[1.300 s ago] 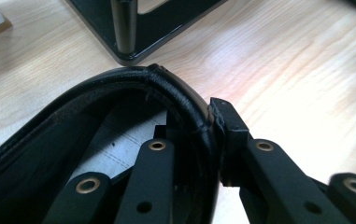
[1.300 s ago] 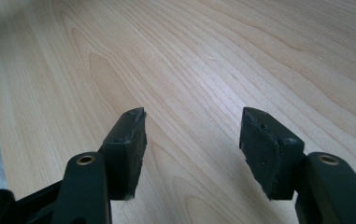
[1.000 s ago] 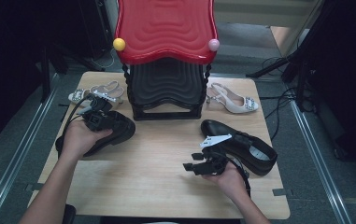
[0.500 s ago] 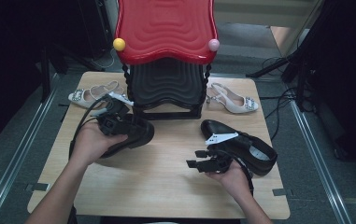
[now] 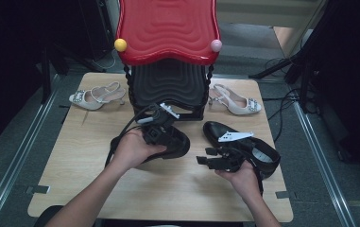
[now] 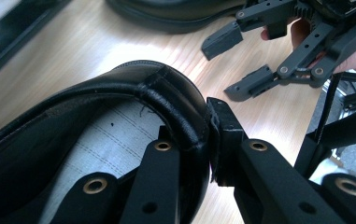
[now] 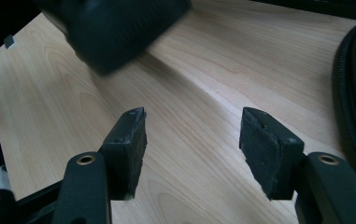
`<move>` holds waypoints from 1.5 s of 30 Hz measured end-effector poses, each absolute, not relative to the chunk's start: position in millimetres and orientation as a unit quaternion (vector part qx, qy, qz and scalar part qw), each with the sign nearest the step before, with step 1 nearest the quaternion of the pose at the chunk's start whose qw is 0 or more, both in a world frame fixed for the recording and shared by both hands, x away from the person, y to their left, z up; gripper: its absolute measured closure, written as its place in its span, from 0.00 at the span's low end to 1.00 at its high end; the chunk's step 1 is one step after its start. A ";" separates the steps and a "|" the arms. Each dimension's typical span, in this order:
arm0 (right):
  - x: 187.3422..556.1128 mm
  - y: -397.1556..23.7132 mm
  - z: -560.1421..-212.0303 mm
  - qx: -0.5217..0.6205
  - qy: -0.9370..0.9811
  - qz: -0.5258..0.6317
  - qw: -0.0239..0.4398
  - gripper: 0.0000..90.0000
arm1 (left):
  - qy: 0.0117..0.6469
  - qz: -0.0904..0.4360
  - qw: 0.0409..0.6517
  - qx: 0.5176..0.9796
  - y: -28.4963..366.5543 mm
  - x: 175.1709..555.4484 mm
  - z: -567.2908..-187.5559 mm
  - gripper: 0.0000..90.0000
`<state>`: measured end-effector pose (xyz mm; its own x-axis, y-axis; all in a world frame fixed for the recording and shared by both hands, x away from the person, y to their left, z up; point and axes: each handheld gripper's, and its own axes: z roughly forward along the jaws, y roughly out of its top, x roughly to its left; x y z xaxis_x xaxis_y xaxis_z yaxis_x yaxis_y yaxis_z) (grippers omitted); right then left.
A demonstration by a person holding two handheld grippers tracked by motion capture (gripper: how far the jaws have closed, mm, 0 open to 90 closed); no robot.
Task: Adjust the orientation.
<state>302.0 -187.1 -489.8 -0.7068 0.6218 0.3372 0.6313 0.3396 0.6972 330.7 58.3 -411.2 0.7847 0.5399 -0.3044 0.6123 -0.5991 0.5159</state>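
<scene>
Dark floor and cables surround a pale wooden tabletop (image 5: 168, 189), whose near half is bare wood with free room between the two hands. At the far edge stands a black ribbed rack (image 5: 168, 85) topped by a red wavy tray (image 5: 168, 23), with a white slingback heel (image 5: 95, 96) to its left and another white heel (image 5: 236, 100) to its right, both near the far corners.

At the tabletop's middle, the left gripper (image 6: 208, 140) is clamped on the collar of a black shoe (image 5: 173, 144): one jaw sits inside the shoe over the pale insole, the other presses the outer leather, pinching the padded rim between them. That shoe lies just left of centre, well clear of every edge.

A second black shoe (image 5: 248, 146) lies right of centre, toe pointing toward the rack, not far from the right edge. The right gripper (image 7: 192, 140) hangs just beside it on the near left, jaws spread apart over bare wood with nothing between them. A narrow strip of open tabletop separates the two grippers.
</scene>
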 end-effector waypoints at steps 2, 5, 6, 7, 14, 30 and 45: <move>302.4 -189.0 -489.4 -0.386 -0.817 -0.429 0.002 0.47 | 0.312 -0.054 0.312 0.896 48.5 332.2 -419.6 0.91; 303.1 -190.5 -489.7 -0.389 -0.816 -0.427 -0.001 0.47 | 0.316 -0.067 0.313 0.893 40.4 336.2 -435.0 0.91; 303.2 -190.7 -490.0 -0.390 -0.817 -0.426 0.000 0.47 | 0.317 -0.071 0.315 0.892 38.7 337.0 -439.8 0.90; 303.4 -190.8 -490.5 -0.390 -0.818 -0.423 -0.001 0.47 | 0.317 -0.071 0.317 0.891 37.6 337.4 -443.8 0.90; 302.7 -189.7 -492.4 -0.381 -0.825 -0.417 -0.008 0.47 | 0.321 -0.087 0.327 0.885 31.2 338.5 -459.4 0.91; 303.6 -191.5 -491.8 -0.380 -0.823 -0.423 -0.007 0.48 | 0.308 -0.066 0.356 0.880 49.7 330.1 -433.7 0.54; 305.9 -195.6 -485.0 -0.375 -0.821 -0.429 -0.017 0.61 | 0.332 -0.024 0.379 0.864 98.6 318.8 -422.7 0.46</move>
